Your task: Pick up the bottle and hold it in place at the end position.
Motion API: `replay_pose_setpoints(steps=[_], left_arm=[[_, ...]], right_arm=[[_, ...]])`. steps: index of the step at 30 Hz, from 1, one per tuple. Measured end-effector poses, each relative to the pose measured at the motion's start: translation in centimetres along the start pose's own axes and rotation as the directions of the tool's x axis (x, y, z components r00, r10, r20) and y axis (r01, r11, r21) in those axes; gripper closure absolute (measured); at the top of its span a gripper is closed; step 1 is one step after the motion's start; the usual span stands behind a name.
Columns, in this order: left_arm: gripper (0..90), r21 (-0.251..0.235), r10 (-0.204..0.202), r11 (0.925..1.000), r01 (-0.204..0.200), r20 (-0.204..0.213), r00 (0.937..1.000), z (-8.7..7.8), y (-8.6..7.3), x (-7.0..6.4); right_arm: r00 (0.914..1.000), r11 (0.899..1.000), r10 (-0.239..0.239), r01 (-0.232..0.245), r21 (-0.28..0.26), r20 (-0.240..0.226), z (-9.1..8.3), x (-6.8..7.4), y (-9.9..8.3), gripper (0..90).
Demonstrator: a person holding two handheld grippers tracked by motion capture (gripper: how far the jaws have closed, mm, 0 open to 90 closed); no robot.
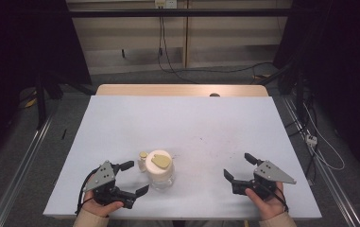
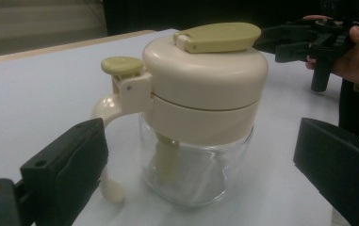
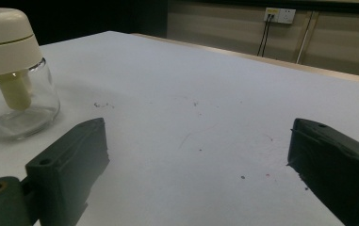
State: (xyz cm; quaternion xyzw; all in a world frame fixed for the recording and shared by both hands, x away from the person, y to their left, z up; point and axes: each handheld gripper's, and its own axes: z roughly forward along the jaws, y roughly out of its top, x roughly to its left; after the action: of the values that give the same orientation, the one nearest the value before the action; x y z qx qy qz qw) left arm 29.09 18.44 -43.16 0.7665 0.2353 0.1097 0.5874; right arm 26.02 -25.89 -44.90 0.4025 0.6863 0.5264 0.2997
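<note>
A glass jar with a cream lid and an olive flip cap (image 1: 159, 168) stands upright near the table's front, left of centre. Its cream handle with an olive button (image 2: 120, 75) points toward the far left. The jar (image 2: 200, 113) fills the left gripper view, just beyond the jaws. My left gripper (image 1: 134, 178) is open beside the jar's left, jaws spread wide, nothing held. My right gripper (image 1: 240, 166) is open at the front right, well apart from the jar (image 3: 12, 80). Its jaws frame bare table.
The white table top (image 1: 192, 123) has faint scuff marks mid-right. A wooden strip (image 1: 182, 90) edges the far side. Cables and a power strip (image 1: 311, 139) lie on the floor at the right. Metal rails run along both sides.
</note>
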Motion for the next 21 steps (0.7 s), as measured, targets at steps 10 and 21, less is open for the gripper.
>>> replay_pose_setpoints(steps=[10,21], left_arm=[[3.4,0.026,-0.006,0.9996,0.006,0.007,1.0,1.0,-0.1,-0.4],[3.4,0.053,-0.022,0.9983,0.024,-0.031,0.9993,2.9,-0.2,-0.8]], right_arm=[[1.0,1.0,-0.001,0.001,0.0,0.002,0.0,0.0,0.0,5.0],[1.0,1.0,-0.001,0.001,-0.001,0.005,-0.1,0.0,0.0,5.3]])
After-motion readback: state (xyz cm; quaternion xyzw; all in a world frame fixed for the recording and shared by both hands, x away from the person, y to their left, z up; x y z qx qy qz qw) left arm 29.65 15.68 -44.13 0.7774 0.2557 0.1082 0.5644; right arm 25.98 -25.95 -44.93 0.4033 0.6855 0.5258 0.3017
